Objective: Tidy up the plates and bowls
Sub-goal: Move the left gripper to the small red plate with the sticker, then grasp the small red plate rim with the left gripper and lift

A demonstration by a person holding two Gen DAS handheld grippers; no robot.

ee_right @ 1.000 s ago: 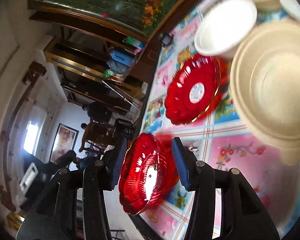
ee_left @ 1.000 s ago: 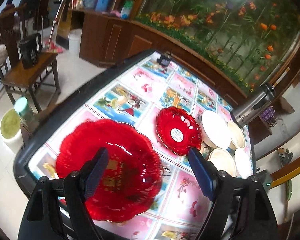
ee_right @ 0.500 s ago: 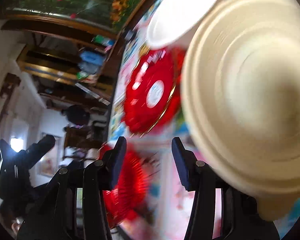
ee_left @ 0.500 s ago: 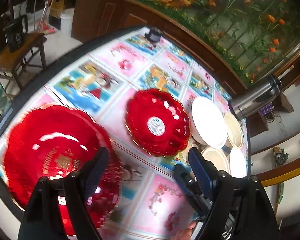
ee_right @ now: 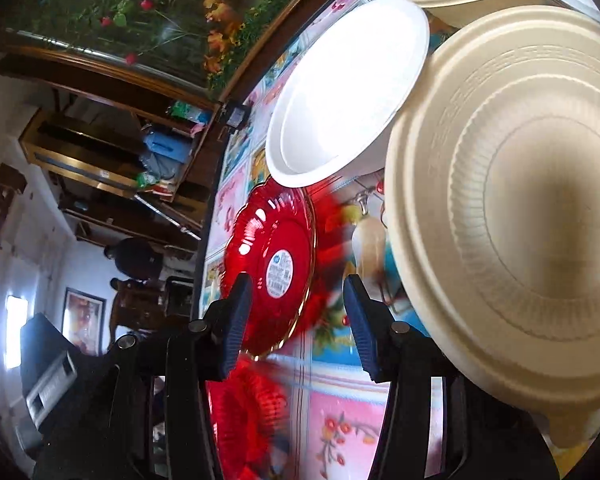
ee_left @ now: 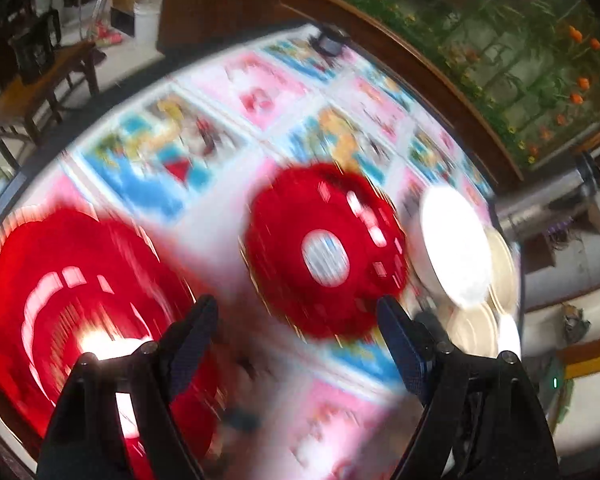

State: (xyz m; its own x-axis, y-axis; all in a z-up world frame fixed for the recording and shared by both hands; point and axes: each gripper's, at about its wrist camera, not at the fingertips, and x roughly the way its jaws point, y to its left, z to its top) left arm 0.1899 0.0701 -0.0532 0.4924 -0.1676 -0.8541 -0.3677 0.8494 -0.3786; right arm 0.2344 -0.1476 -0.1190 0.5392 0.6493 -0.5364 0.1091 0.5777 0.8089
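Observation:
The left wrist view is motion-blurred. A large red plate [ee_left: 80, 300] lies at the near left of the picture-patterned table [ee_left: 260, 96]. A smaller red plate [ee_left: 324, 252] with a white sticker lies ahead. My left gripper [ee_left: 296, 312] hangs open over that plate's near edge and holds nothing. Right of it stand a white bowl [ee_left: 456, 248] and beige bowls [ee_left: 472, 328]. In the right wrist view my right gripper [ee_right: 296, 292] is open and empty, low and aimed at the small red plate [ee_right: 272, 264]. A big beige bowl [ee_right: 520, 200] sits close on its right and the white bowl [ee_right: 348, 88] behind.
A steel flask [ee_left: 540, 204] lies past the bowls at the table's right edge. A flower-painted panel in a wooden frame [ee_left: 480, 40] runs along the far side. A small dark object [ee_left: 328, 42] sits at the far end. A wooden chair [ee_left: 32, 92] stands left; a person [ee_right: 136, 256] is in the background.
My left gripper has moved right and lower, from over the large red plate to the small one. My right gripper has swung until the small red plate lies between its fingers. Both openings are unchanged.

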